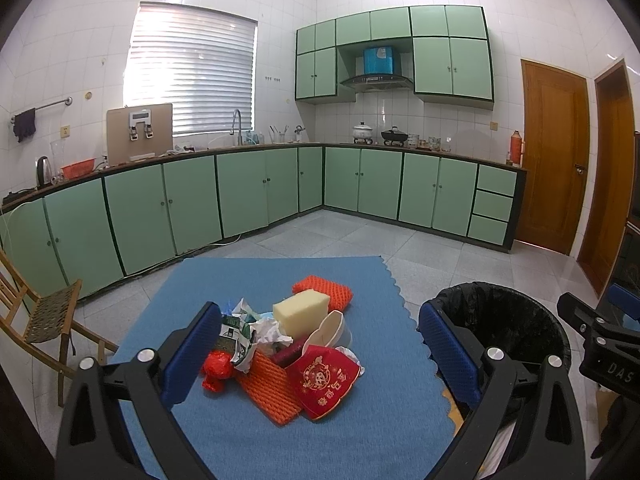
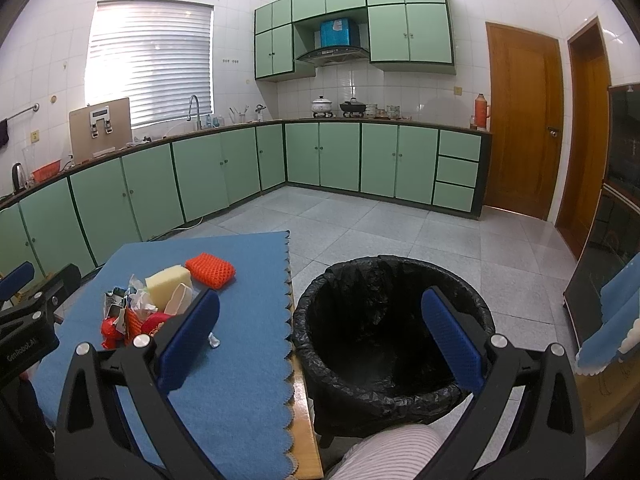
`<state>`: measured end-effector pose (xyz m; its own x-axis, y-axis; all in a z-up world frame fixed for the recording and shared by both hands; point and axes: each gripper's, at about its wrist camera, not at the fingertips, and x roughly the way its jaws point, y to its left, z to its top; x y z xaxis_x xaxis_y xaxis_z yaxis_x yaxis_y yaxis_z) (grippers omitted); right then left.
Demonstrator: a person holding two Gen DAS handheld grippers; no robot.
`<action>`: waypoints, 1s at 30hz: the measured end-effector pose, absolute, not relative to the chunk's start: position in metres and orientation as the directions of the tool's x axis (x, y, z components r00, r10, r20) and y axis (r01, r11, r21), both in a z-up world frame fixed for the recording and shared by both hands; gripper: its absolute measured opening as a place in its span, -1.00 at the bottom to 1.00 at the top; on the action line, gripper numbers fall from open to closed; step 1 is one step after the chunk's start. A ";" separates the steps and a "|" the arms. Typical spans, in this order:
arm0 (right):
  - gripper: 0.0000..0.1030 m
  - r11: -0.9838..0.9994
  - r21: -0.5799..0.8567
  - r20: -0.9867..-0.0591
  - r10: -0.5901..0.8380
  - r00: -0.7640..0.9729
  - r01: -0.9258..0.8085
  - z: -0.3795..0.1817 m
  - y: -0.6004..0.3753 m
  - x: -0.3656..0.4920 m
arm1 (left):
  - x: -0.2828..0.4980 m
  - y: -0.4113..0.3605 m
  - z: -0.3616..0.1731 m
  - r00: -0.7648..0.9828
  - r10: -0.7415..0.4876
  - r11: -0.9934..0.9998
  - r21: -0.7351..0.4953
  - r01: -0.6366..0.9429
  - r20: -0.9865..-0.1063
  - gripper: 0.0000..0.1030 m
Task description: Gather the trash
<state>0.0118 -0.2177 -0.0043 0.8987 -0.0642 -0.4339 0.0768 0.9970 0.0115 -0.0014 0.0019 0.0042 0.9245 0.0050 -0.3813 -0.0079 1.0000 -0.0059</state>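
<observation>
Plainly, the left gripper point(image 1: 320, 346) held its fingers point(image 1: 192, 354) wide and empty, with the trash pile point(image 1: 280, 344) lying between them on the blue mat point(image 1: 360, 420) near the middle of the desk. Meanwhile the right gripper point(image 2: 320, 338) also gaped wide, empty, above the black-lined bin point(image 2: 394, 340) standing on the floor just beside the desk's right edge.

White-tiled kitchen, green cabinets point(image 1: 256, 192), bright blinded window point(image 1: 192, 68).

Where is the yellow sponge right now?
In both views, the yellow sponge sits on the blue mat, at the pile's far side, just before the orange net.
</observation>
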 end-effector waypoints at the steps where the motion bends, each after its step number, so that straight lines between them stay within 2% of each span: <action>1: 0.90 0.997 0.011 -0.434 -0.064 0.899 0.077 -0.004 -0.218 0.012 | -0.001 0.002 0.005 0.924 0.005 1.000 -0.005 -0.008 -0.381 0.88; 30: 0.90 0.997 0.013 -0.433 -0.065 0.899 0.078 -0.005 -0.217 0.012 | 0.000 0.003 0.007 0.925 0.006 1.000 -0.006 -0.009 -0.380 0.88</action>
<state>0.0119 -0.2171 -0.0048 0.8991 -0.0645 -0.4330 0.0778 0.9969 0.0130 0.0001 0.0033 0.0070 0.9250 0.0059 -0.3800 -0.0086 0.9999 -0.0056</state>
